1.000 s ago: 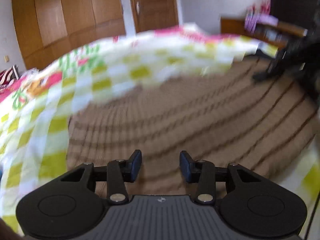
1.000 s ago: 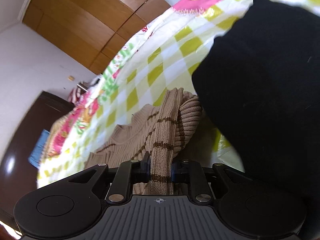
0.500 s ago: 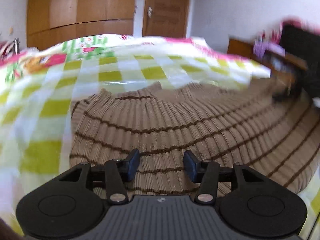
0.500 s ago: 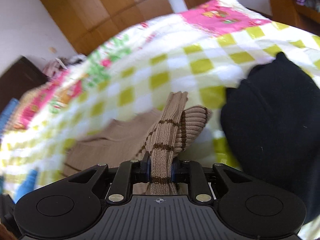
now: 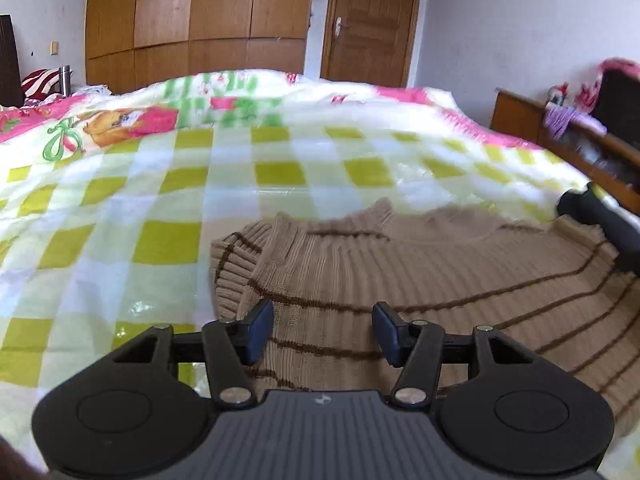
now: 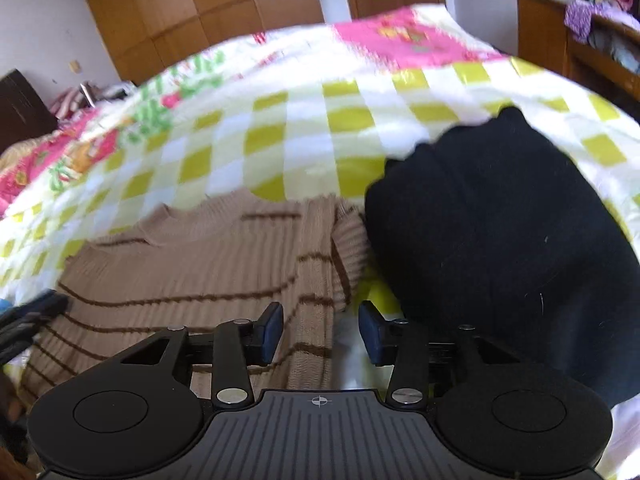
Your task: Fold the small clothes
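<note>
A tan ribbed sweater with thin brown stripes (image 5: 440,280) lies flat on the checked bedspread (image 5: 168,208), neckline towards the far side. My left gripper (image 5: 322,328) hovers over the sweater's left part near the folded sleeve edge; its jaws are opening and grip nothing. In the right wrist view the sweater (image 6: 192,264) fills the lower left. My right gripper (image 6: 320,326) is above its right edge, jaws opening, the knit lying loose below them and not pinched. The right gripper (image 5: 600,228) shows as a dark shape at the sweater's far right shoulder.
A black garment (image 6: 500,232) lies heaped just right of the sweater, touching its sleeve edge. A wooden shelf unit (image 5: 560,140) with oddments stands right of the bed. Wooden wardrobes and a door (image 5: 368,20) line the far wall.
My right gripper has let go of the raised sweater fold, which now lies flat, and its jaws have parted. My left gripper has slid left across the sweater and opened wider.
</note>
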`<state>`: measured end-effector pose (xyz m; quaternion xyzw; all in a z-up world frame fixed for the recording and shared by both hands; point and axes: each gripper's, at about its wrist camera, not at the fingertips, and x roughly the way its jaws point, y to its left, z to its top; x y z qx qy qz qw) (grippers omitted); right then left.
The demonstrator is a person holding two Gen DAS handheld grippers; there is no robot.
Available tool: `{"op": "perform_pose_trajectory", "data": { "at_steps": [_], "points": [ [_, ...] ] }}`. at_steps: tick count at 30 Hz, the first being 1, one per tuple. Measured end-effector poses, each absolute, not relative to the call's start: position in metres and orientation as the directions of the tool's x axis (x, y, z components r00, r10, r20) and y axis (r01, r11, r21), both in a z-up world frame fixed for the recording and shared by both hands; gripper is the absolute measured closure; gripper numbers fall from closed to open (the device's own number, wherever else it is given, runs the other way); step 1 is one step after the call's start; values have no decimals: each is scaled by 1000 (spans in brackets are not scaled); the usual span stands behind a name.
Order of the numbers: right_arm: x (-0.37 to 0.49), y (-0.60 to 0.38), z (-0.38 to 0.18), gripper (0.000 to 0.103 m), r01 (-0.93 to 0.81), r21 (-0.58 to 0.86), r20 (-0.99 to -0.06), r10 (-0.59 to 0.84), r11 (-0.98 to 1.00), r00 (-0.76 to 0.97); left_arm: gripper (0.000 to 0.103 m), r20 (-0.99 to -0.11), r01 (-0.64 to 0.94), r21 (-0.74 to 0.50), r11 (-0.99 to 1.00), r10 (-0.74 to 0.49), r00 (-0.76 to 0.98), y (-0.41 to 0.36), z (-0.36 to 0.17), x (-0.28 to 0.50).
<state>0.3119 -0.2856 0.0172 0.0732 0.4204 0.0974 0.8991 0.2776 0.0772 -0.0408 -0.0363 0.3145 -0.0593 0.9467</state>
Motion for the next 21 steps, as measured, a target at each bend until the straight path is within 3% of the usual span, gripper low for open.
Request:
{"op": "perform_pose_trajectory", "data": {
  "at_steps": [4,7,10,12,18,19,21],
  "points": [
    [311,-279,23,63,-161,185,-681,245,969,690,38,-597,101,-48,994,-109,795,70,-37,281],
    [324,-274,13,63,-178,189,-685,260,966,680,50,-613,82,-50,995,-95,785,74,-34,284],
    [334,-270,3,66,-197,193,-696,275,961,663,51,-592,67,-38,997,-76,802,76,-26,286],
    [337,-273,-1,67,-185,215,-701,284,959,654,48,-573,64,-15,998,-61,817,75,-24,290],
    [342,-278,-4,69,-185,221,-702,288,958,651,34,-637,66,52,996,-18,770,69,-42,314],
    [343,-277,-4,69,-186,214,-700,284,959,655,35,-644,67,52,996,-18,765,69,-42,315],
    [342,-276,-3,68,-194,214,-691,288,957,663,49,-650,79,47,996,-29,759,69,-41,317]
  ]
}}
